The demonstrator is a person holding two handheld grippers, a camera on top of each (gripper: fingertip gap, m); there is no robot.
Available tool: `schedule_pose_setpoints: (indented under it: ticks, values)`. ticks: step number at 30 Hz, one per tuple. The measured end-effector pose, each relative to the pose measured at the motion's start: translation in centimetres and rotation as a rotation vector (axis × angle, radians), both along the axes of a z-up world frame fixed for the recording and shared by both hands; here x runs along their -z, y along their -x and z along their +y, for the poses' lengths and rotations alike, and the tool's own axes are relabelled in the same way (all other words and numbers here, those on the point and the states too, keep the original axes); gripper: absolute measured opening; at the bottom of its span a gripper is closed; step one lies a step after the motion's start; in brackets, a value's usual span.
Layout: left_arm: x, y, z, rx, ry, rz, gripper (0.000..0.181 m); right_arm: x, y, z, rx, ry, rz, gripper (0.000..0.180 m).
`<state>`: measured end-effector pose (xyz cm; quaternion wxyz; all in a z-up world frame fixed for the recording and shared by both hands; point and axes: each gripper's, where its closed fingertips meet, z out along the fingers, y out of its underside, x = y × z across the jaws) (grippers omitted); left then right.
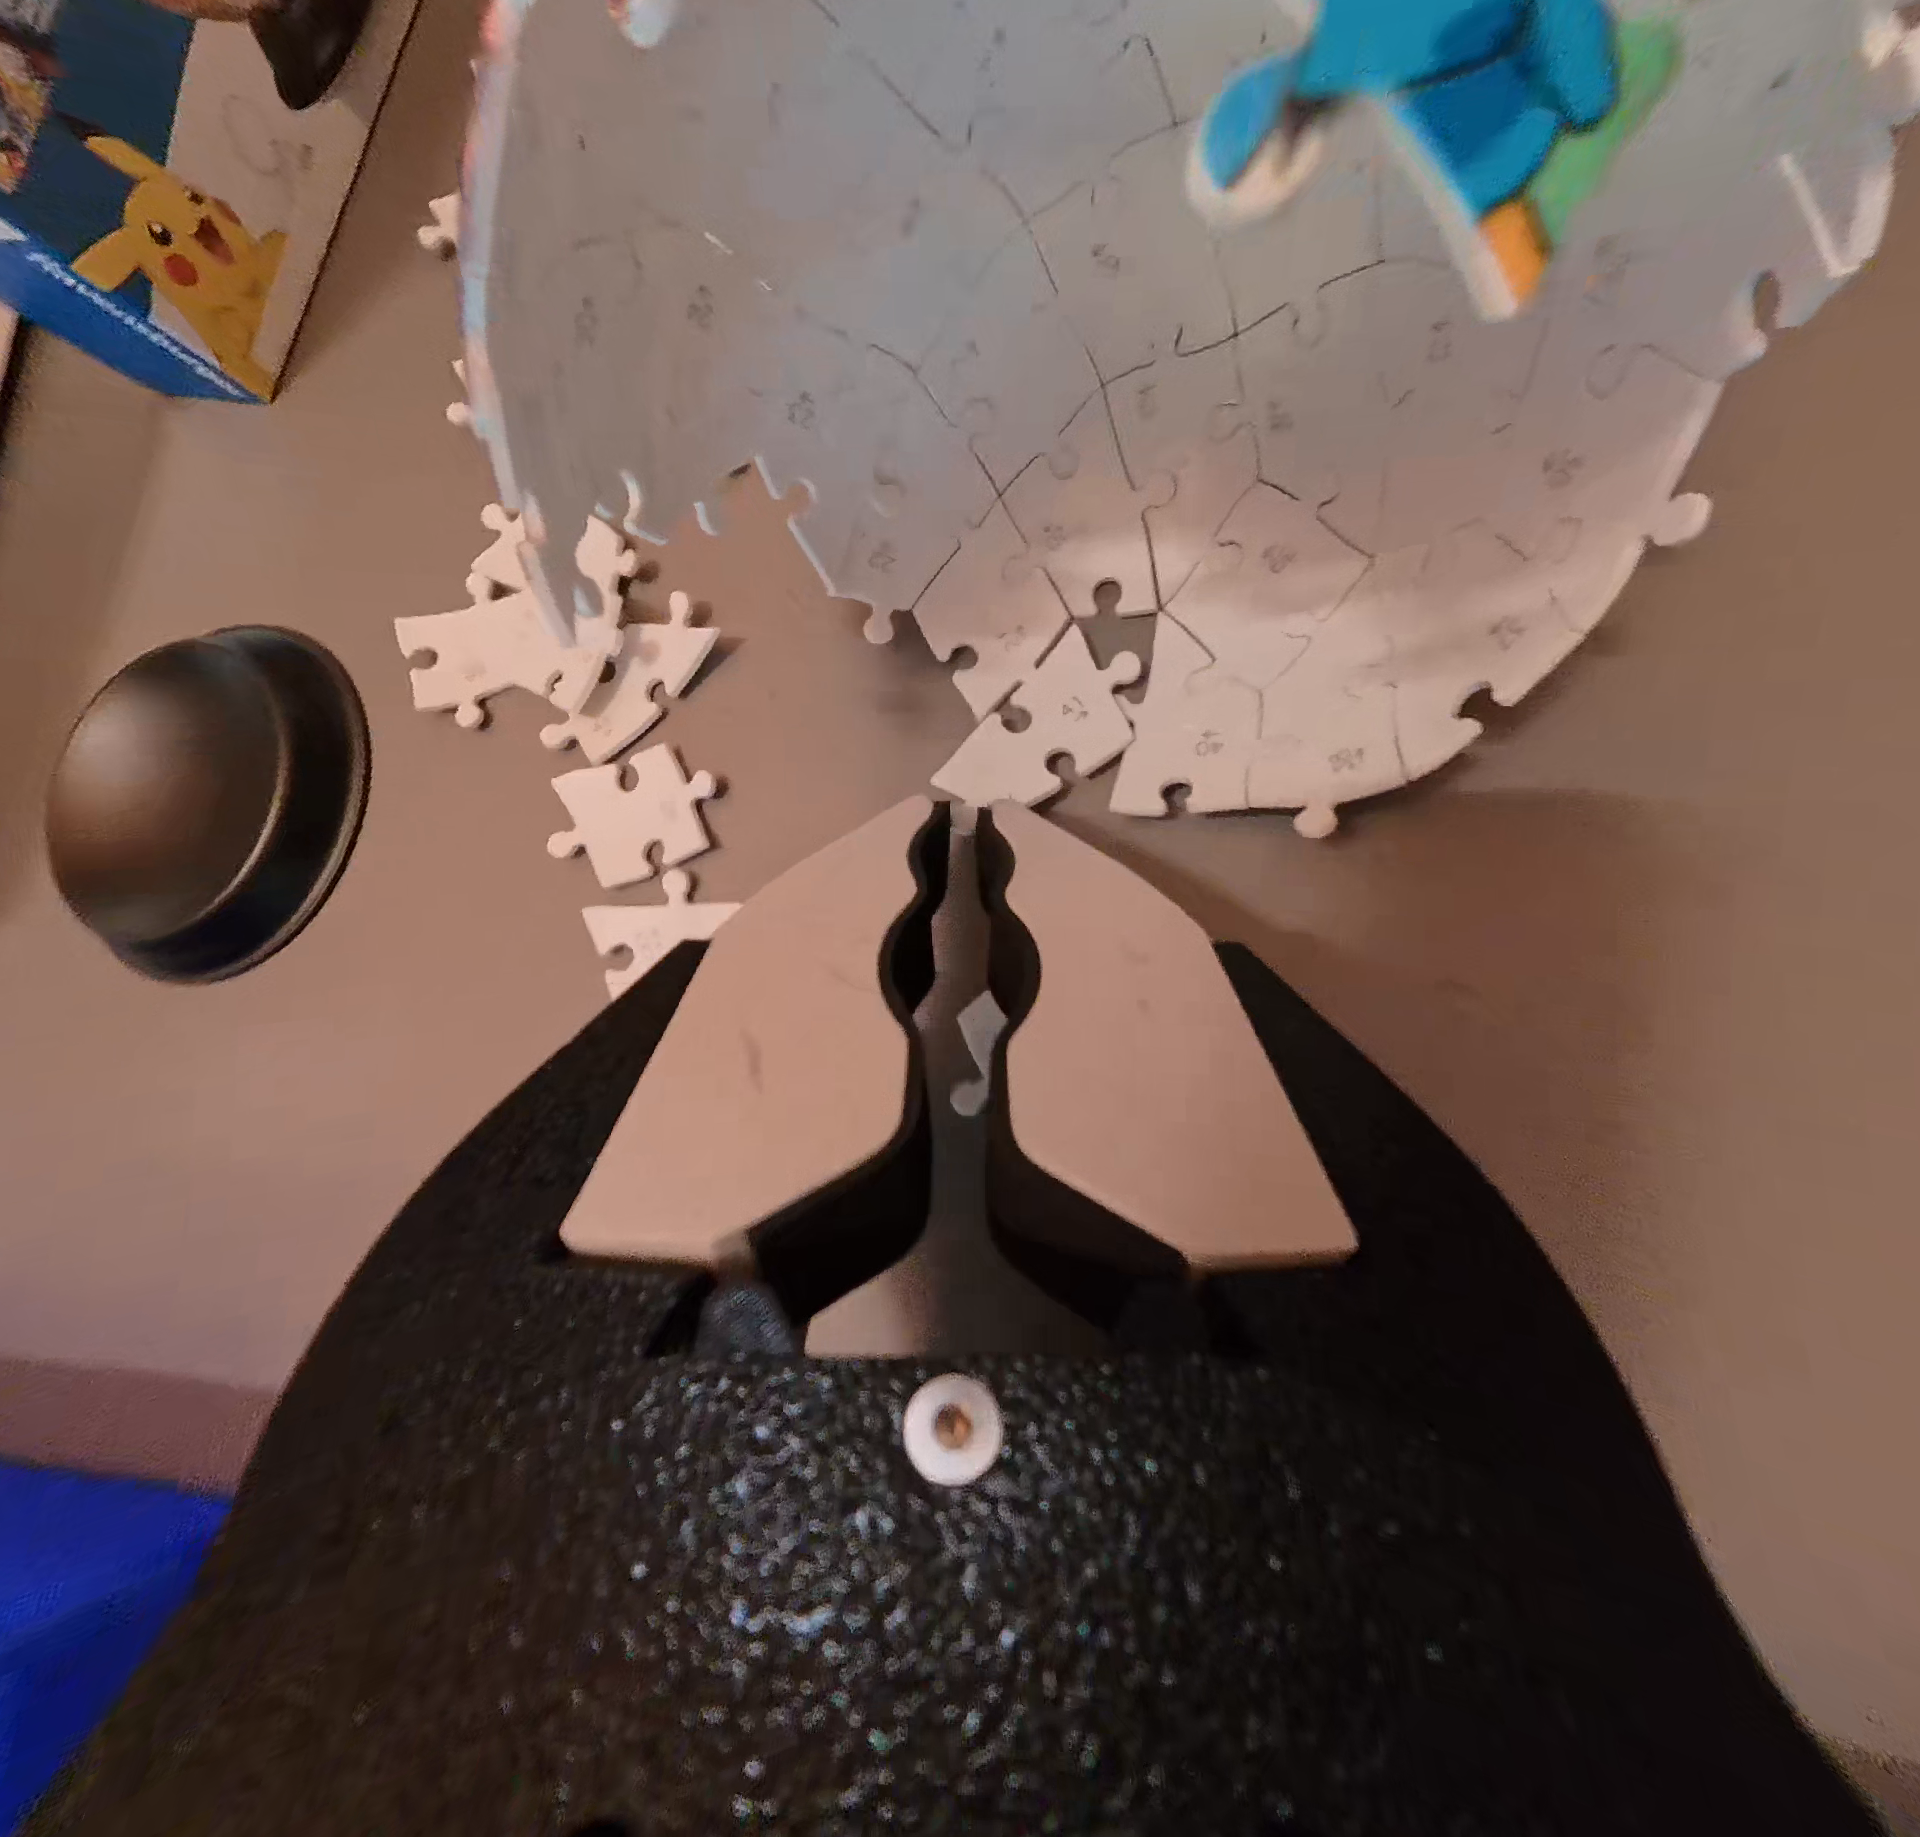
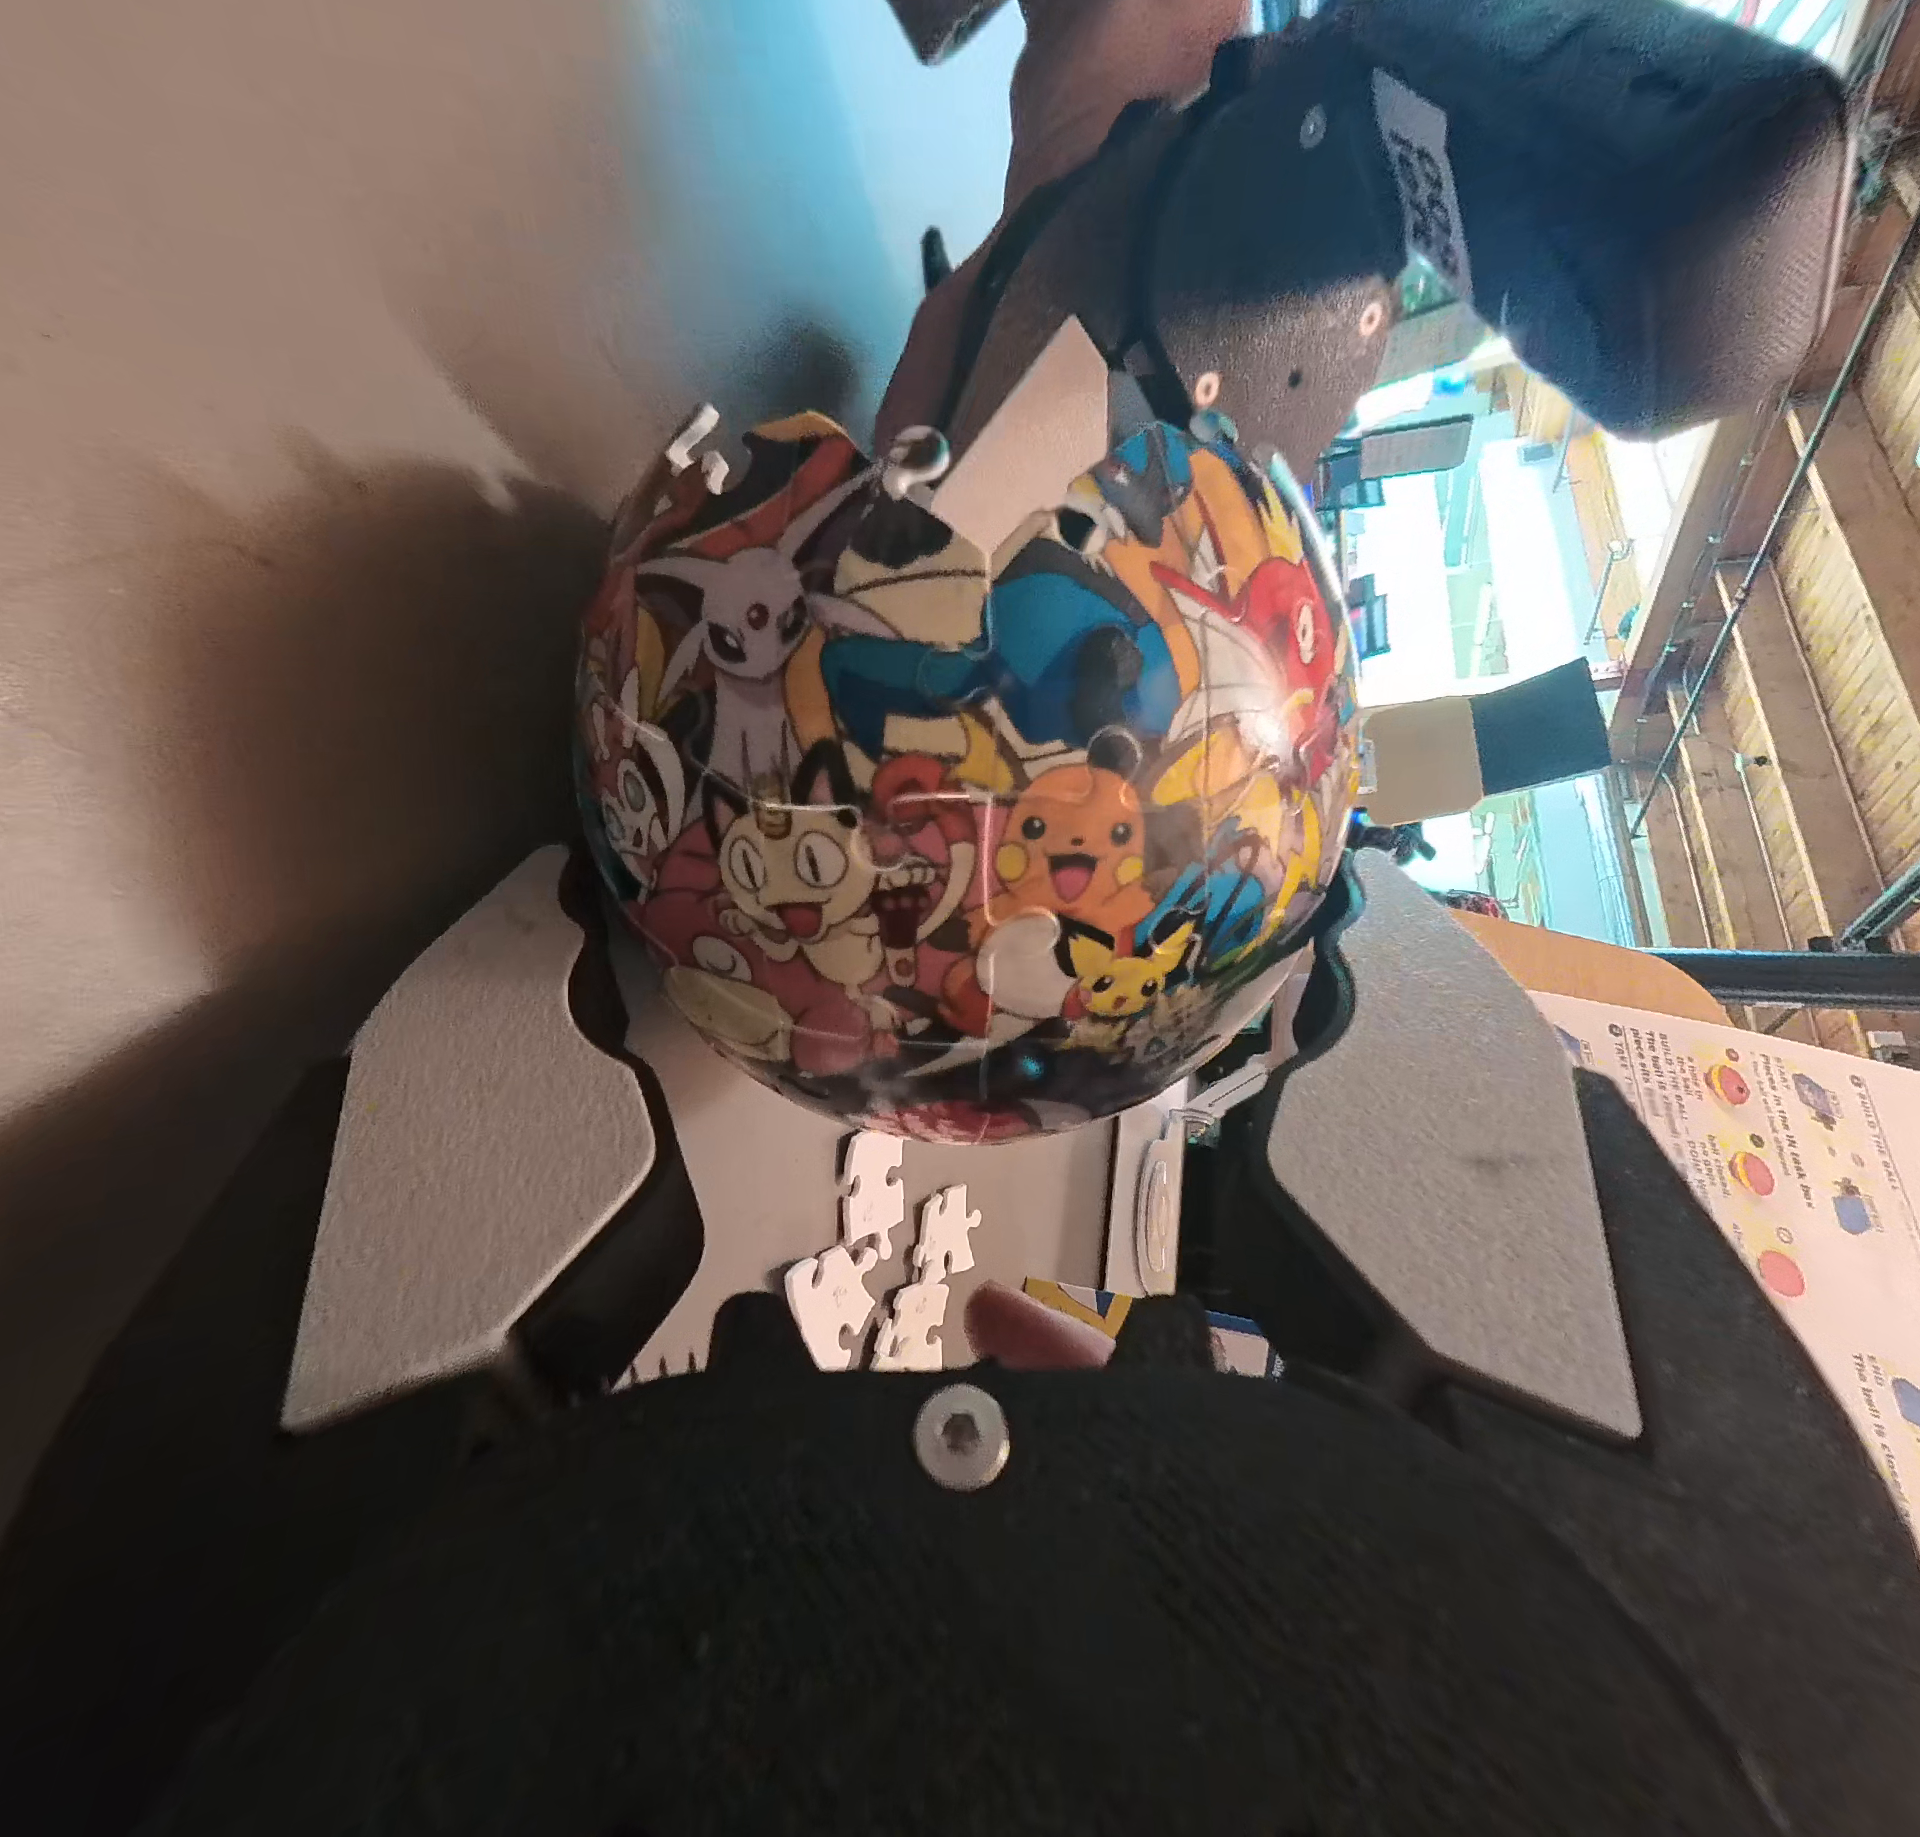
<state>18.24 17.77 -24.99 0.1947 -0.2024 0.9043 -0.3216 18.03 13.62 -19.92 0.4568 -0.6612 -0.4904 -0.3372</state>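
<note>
A partly built puzzle ball (image 2: 966,748) with bright cartoon characters on its outside sits between the fingers (image 2: 457,1081) of my right gripper (image 2: 961,873), which is shut on its sides. The ball's white, numbered inside (image 1: 1039,333) fills the left wrist view. My left gripper (image 1: 961,831) is shut on a thin white puzzle piece (image 1: 977,1049), held edge-on, with its tips at the ball's jagged open rim, next to a rim piece (image 1: 1049,717). The left gripper also shows in the right wrist view (image 2: 1039,405), at the ball's open top.
Loose white puzzle pieces (image 1: 623,738) lie on the brown table (image 1: 1558,1060) left of the ball; several also show under the ball (image 2: 894,1257). A black dome-shaped stand (image 1: 208,800) and the puzzle box (image 1: 156,229) are at the left. A printed instruction sheet (image 2: 1766,1216) lies at the right. Spacing between my two grippers at the tips: around 8 cm.
</note>
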Motion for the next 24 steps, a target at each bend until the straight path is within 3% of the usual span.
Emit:
schedule_pose_setpoints:
  ticks: [17,24]
  values:
    - [0.4,0.9,-0.9,-0.278,0.03,0.089,0.004,0.0,0.0,0.3,0.024,0.014,-0.002,0.128]
    - [0.0,1.6,-1.6,-0.242,0.128,0.131,0.009,0.0,0.1,0.3,0.022,0.011,-0.003,0.128]
